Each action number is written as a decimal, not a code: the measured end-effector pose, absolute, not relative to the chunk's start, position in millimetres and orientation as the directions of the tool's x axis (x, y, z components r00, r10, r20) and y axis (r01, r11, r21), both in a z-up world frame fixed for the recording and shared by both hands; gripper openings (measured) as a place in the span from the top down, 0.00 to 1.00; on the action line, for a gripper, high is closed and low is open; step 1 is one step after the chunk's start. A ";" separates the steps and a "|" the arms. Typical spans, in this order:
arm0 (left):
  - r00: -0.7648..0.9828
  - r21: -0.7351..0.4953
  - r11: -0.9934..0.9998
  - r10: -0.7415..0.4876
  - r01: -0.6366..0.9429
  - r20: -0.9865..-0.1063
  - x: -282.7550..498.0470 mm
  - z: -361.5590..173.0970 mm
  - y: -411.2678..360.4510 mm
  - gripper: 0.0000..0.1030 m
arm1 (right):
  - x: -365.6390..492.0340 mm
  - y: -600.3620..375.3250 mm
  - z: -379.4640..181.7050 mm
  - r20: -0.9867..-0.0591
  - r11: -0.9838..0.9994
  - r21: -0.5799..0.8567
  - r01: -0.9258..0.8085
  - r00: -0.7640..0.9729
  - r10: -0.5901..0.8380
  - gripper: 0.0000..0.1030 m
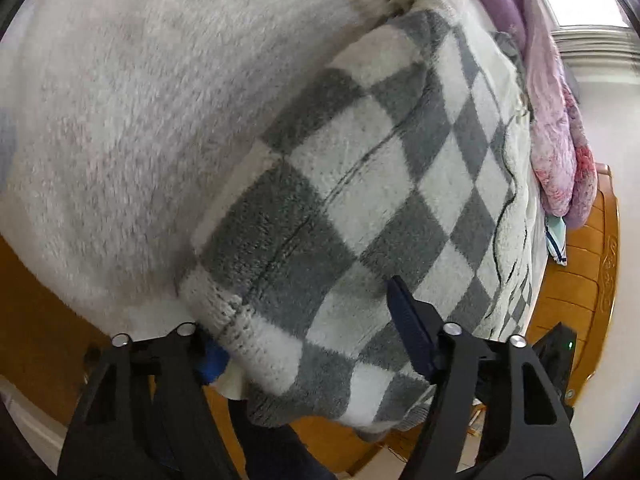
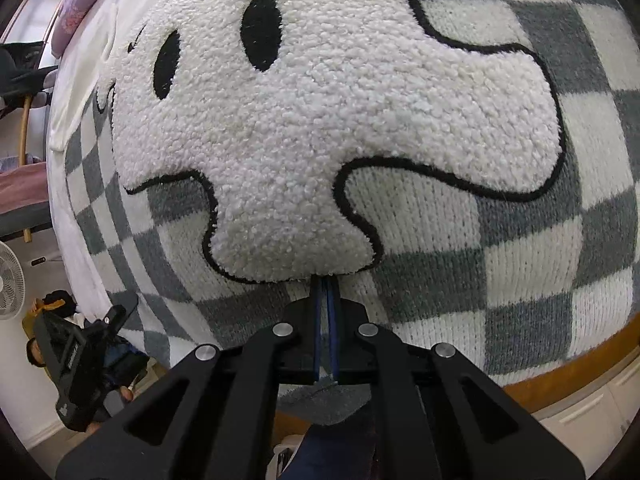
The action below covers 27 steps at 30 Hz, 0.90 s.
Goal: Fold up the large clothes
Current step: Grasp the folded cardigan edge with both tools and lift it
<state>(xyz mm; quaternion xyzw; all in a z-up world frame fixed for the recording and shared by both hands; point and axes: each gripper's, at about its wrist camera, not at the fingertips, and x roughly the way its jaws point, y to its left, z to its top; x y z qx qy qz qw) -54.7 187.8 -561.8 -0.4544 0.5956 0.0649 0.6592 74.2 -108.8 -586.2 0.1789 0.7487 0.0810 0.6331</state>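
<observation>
A large grey-and-white checked knit sweater (image 1: pixel 360 208) lies on a bed covered by a pale fleece blanket (image 1: pixel 120 120). Its front bears a white fluffy cartoon patch (image 2: pixel 312 120) with black eyes. My left gripper (image 1: pixel 308 328) is open, its jaws wide apart around the sweater's ribbed corner; the left finger is partly hidden under the knit. My right gripper (image 2: pixel 326 292) is shut on the sweater's lower edge, just below the patch, with knit pinched between its blue pads. The left gripper also shows in the right wrist view (image 2: pixel 84 360), low at the left.
A purple and pink quilt (image 1: pixel 552 120) is piled at the far side of the bed. A wooden bed frame (image 1: pixel 580 272) runs along the right. A white fan (image 2: pixel 10 280) stands on the floor at the left. The bed's wooden edge (image 2: pixel 560 368) curves below the sweater.
</observation>
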 end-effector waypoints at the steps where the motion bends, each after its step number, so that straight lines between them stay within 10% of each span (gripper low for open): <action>1: 0.267 -0.511 0.591 -0.453 -0.625 -0.851 -54.7 -562.7 187.9 0.41 | 58.4 -121.3 -578.9 -0.918 0.922 0.351 0.165 -0.132 0.374 0.94; 11: 0.212 -0.474 0.634 -0.446 -0.611 -0.869 -47.0 -564.9 185.9 0.55 | 44.0 -130.4 -580.7 -0.938 0.941 0.323 0.104 -0.097 0.333 0.94; 15: 0.215 -0.465 0.687 -0.421 -0.559 -0.881 -43.1 -547.7 180.1 0.81 | 36.2 -125.4 -574.0 -0.954 0.956 0.285 0.070 -0.080 0.290 0.94; 27: 0.299 -0.593 0.735 -0.515 -0.329 -0.804 -11.5 -482.0 149.2 0.85 | -12.3 -93.7 -518.3 -0.945 0.943 0.228 -0.244 0.176 0.275 0.56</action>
